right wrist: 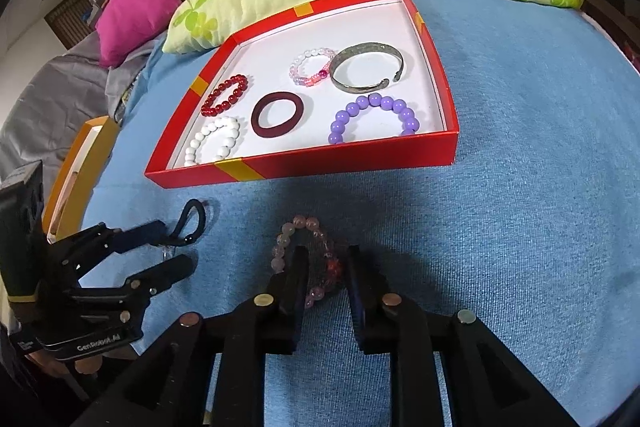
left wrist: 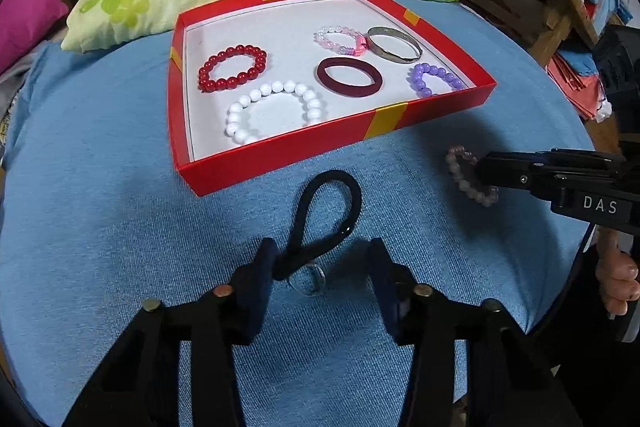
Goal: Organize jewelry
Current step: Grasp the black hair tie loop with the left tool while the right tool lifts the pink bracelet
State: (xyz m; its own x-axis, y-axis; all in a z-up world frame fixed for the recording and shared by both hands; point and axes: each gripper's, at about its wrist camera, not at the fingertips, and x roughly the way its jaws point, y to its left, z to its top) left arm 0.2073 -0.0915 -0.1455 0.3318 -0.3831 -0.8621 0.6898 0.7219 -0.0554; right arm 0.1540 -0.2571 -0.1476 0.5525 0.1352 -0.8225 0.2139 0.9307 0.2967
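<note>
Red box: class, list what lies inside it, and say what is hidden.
Inside the red box: red beads, white beads, maroon band, pink beads, metal bangle, purple beads. The near wall hides parts of the white and purple beads.

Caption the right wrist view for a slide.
Right gripper straddles a pale pink bead bracelet on blue cloth, before a red tray of bracelets.
</note>
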